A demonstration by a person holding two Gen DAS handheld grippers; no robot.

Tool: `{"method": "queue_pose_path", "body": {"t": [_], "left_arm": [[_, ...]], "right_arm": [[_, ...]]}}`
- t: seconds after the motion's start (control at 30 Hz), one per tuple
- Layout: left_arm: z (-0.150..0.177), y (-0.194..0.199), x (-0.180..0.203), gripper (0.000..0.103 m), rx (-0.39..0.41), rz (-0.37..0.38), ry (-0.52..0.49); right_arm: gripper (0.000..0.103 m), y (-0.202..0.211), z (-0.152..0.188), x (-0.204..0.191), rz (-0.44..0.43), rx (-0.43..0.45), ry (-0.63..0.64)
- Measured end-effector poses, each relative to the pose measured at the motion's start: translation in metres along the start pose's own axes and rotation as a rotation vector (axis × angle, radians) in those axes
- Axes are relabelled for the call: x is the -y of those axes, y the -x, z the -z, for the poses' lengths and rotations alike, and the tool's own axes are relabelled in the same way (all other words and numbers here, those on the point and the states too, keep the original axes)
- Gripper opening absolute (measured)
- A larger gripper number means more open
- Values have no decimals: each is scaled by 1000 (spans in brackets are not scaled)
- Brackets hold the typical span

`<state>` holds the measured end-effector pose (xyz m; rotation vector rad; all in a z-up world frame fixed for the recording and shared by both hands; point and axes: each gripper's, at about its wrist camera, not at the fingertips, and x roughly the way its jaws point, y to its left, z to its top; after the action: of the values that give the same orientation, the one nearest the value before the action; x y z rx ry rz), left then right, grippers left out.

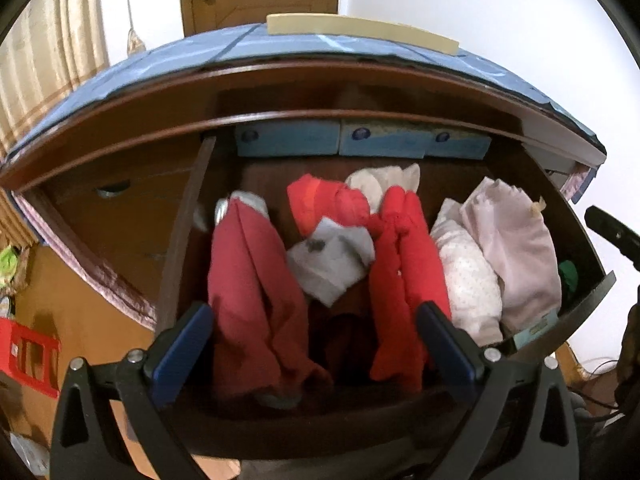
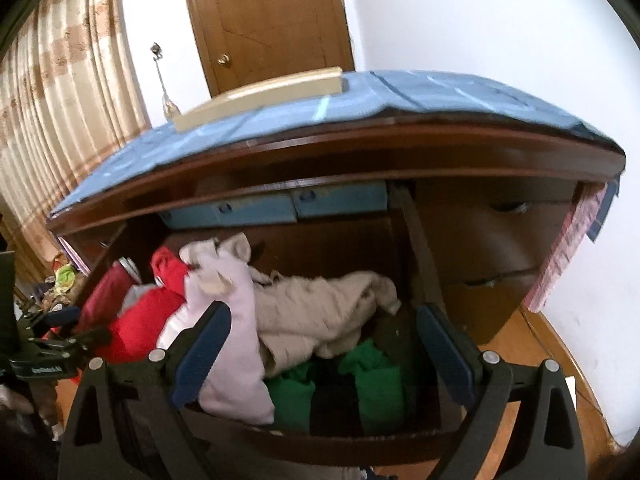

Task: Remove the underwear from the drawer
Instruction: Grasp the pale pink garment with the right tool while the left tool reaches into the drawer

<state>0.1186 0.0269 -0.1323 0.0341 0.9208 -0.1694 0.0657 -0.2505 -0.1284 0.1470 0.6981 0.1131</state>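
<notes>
- The left gripper [image 1: 316,344] hovers over the front edge of the open drawer [image 1: 320,432], jaws spread wide and empty; the right gripper [image 2: 324,348] does the same at the drawer's other end, jaws apart, nothing between them.
- The drawer is packed with rolled and bundled underwear: a maroon piece [image 1: 252,300], a bright red pair [image 1: 404,280], a grey one [image 1: 332,260], a white dotted one [image 1: 472,280] and a pale lilac one [image 1: 516,248].
- The right wrist view adds green pieces [image 2: 376,384] beneath a crumpled beige garment [image 2: 320,312].
- Pale blue boxes [image 1: 360,142] line the drawer's back.
- A blue cloth [image 2: 280,120] covers the cabinet top, bearing a cream slab [image 2: 260,94].
</notes>
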Motion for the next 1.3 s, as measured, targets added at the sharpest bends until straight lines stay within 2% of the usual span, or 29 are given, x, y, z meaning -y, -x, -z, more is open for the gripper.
{"method": "queue_pose_path", "body": {"t": [0.17,0.23,0.3,0.33,0.47,0.57,0.63,0.7,0.8,0.83,0.9,1.0,1.07,1.2,1.3], "left_arm": [[-23,4,-1,103,25,32,-20],[-31,0,4,103,-8,54,-40],[-37,-7,9,103,-66,123,-47],[-38,-11,12,103,-92,158,-52],[-35,-21,26,103,-141,174,-101],[-29,-24,35,100,-165,204,-121],[-28,-27,38,93,-187,225,-121],[-26,-31,41,88,-214,240,-118],[-23,-40,42,82,-259,239,-104],[-22,-44,43,77,-280,252,-98],[-21,-48,47,73,-306,268,-102],[-19,-53,52,69,-327,239,-120],[-19,-55,50,60,-335,236,-101],[-22,-58,35,56,-353,288,-10],[-20,-61,38,53,-357,291,-14]], "right_arm": [[95,-11,-19,-17,-108,-62,46],[95,-22,-23,-26,-156,-98,61],[95,-37,-24,-35,-193,-159,71],[95,-46,-23,-39,-199,-195,73],[95,-74,-14,-41,-189,-314,48],[85,-85,-9,-42,-195,-357,40],[75,-87,-6,-46,-165,-364,78],[60,-88,-5,-47,-151,-368,106],[51,-85,-4,-43,-147,-362,103],[48,-84,-3,-41,-153,-359,96],[41,-81,-3,-39,-159,-354,96],[36,-75,-5,-34,-173,-332,71],[35,-69,-6,-26,-192,-311,33],[34,-54,-10,-14,-249,-252,-21],[34,-47,-12,-9,-319,-223,-51]]}}
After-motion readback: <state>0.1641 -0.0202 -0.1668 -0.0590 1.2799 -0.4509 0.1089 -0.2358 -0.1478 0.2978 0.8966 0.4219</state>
